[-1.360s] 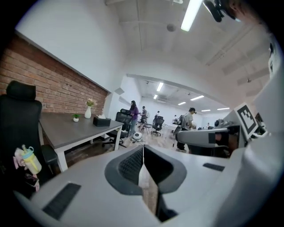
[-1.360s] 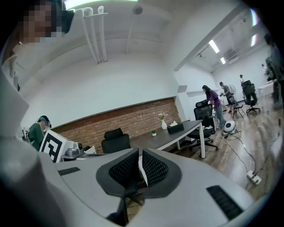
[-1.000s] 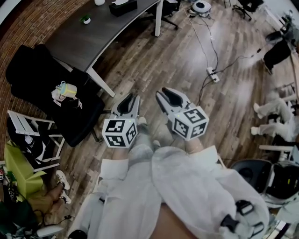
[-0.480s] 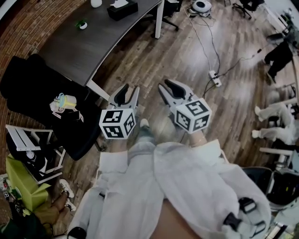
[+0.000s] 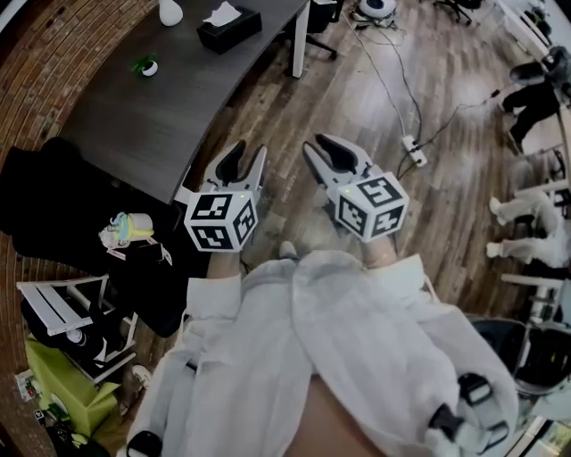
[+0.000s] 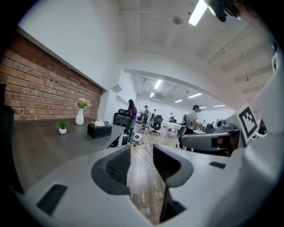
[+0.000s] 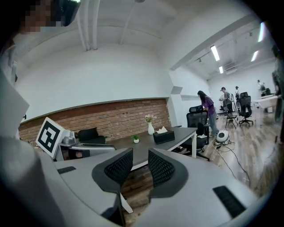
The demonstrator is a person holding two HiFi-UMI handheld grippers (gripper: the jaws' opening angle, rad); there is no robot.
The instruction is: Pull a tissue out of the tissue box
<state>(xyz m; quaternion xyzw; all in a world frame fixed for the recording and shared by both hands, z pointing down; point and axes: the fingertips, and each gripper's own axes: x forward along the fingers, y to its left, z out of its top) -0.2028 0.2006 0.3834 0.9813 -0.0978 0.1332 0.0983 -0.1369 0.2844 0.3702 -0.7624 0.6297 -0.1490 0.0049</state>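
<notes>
The black tissue box (image 5: 228, 27) with a white tissue sticking up stands at the far end of the dark grey desk (image 5: 125, 120). It also shows as a small tissue box (image 6: 99, 130) in the left gripper view and a tissue box (image 7: 163, 135) in the right gripper view. Both grippers hover over the wooden floor, well short of the desk, and point towards it. My left gripper (image 5: 244, 159) is open wide and empty. My right gripper (image 5: 323, 148) is open with a narrower gap, nothing between its pads.
A white vase (image 5: 169, 11) and a small potted plant (image 5: 147, 65) stand on the desk near the box. A black chair (image 5: 53, 192) with a bag stands left. A power strip (image 5: 416, 150) with cables lies on the floor. People stand farther off.
Both grippers have travelled forward together towards the desk, and the tissue box now sits lower in the head view. The left jaws have spread wider.
</notes>
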